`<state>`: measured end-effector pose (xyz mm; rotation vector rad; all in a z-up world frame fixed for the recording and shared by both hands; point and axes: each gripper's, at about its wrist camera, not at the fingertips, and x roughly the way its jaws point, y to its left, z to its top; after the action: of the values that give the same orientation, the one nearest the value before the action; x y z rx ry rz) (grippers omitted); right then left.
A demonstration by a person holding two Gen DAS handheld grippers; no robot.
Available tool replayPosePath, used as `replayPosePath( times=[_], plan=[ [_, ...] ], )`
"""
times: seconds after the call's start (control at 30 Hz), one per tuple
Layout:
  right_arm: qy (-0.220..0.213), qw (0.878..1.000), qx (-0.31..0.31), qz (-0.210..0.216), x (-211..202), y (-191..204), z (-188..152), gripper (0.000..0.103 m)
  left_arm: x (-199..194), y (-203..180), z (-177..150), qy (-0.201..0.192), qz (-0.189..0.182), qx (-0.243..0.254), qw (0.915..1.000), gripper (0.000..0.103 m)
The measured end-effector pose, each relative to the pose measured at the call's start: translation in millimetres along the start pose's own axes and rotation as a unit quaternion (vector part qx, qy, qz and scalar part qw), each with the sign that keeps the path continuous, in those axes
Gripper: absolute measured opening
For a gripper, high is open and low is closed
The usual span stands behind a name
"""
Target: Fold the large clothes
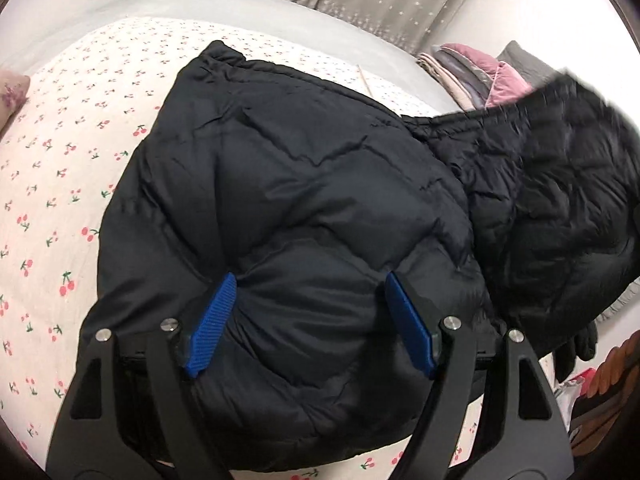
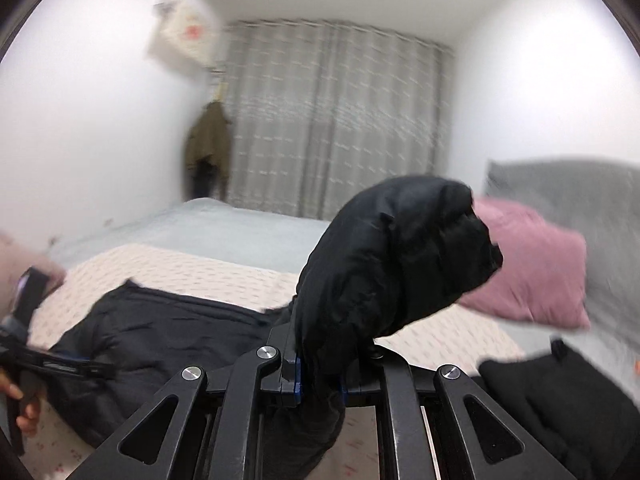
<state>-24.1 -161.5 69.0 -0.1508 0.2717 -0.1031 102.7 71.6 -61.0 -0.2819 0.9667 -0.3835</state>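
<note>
A black puffer jacket (image 1: 304, 184) lies on the cherry-print sheet (image 1: 60, 208) of a bed. My left gripper (image 1: 310, 280) stands wide with its blue pads (image 1: 212, 320) pressed into a thick bulge of the jacket's near edge, and creases run out from the pads. My right gripper (image 2: 320, 380) is shut on a sleeve of the jacket (image 2: 392, 256), which is lifted off the bed and flops over above the fingers. That raised sleeve (image 1: 560, 184) shows blurred at the right of the left wrist view. At the left of the right wrist view, a hand holds the left gripper (image 2: 60, 364) at the jacket's edge.
A pink pillow (image 2: 532, 264) and a grey pillow (image 2: 568, 188) lie at the bed's right side, near a stack of folded clothes (image 1: 472, 76). Another black garment (image 2: 552, 396) lies at the near right. Grey curtains (image 2: 332, 120) and a hanging olive coat (image 2: 208, 140) stand behind.
</note>
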Motion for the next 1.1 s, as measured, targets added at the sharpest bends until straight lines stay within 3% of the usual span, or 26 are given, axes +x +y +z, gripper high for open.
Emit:
replayPosePath(
  times=[0.13, 0.23, 0.33, 0.43, 0.6, 0.63, 0.67, 0.73, 0.8, 0.9, 1.0, 1.1],
  plan=[
    [-0.022, 0.996, -0.076, 0.045, -6.2, 62.3, 12.4, 0.012, -18.7, 30.8, 4.7, 0.001, -0.054, -0.051, 0.9972, 0.076],
    [-0.018, 0.986, -0.144, 0.087, -1.6, 112.2, 11.7, 0.012, -50.2, 63.2, 5.9, -0.031, -0.081, -0.103, 0.9909, 0.076],
    [-0.010, 0.967, -0.217, 0.134, 6.2, 166.0, -6.0, 0.013, -82.3, 101.2, 4.8, -0.079, -0.083, -0.146, 0.9827, 0.076],
    [0.030, 0.942, -0.282, 0.180, 20.8, 210.6, -37.1, 0.017, -93.3, 133.9, -1.5, -0.084, -0.078, -0.187, 0.9757, 0.076],
    [0.066, 0.899, -0.380, 0.209, 30.8, 251.0, -88.1, 0.037, -93.9, 149.4, -8.6, -0.075, -0.079, -0.209, 0.9718, 0.076],
    [0.070, 0.895, -0.382, 0.218, 29.8, 249.5, -90.5, 0.047, -96.6, 147.8, -8.7, -0.075, -0.079, -0.204, 0.9730, 0.076],
    [0.077, 0.893, -0.377, 0.234, 28.5, 246.4, -90.5, 0.057, -97.0, 143.6, -7.4, -0.074, -0.080, -0.198, 0.9741, 0.076],
    [0.102, 0.888, -0.348, 0.282, 25.6, 235.0, -80.8, 0.068, -92.8, 132.3, 4.9, -0.076, -0.089, -0.189, 0.9750, 0.076],
    [0.110, 0.885, -0.309, 0.331, 17.4, 222.2, -64.3, 0.068, -91.8, 122.5, 12.5, -0.082, -0.097, -0.175, 0.9763, 0.076],
    [0.114, 0.886, -0.198, 0.404, 14.1, 173.5, -28.0, 0.069, -96.4, 104.5, 21.7, -0.096, -0.098, -0.147, 0.9795, 0.076],
    [0.115, 0.902, -0.092, 0.406, 30.0, 124.2, -1.3, 0.075, -101.3, 84.4, 28.4, -0.120, -0.085, -0.126, 0.9811, 0.077],
    [0.152, 0.916, 0.030, 0.370, 76.3, 65.1, 6.4, 0.076, -96.3, 66.1, 39.3, -0.130, -0.089, -0.124, 0.9798, 0.077]
  ],
)
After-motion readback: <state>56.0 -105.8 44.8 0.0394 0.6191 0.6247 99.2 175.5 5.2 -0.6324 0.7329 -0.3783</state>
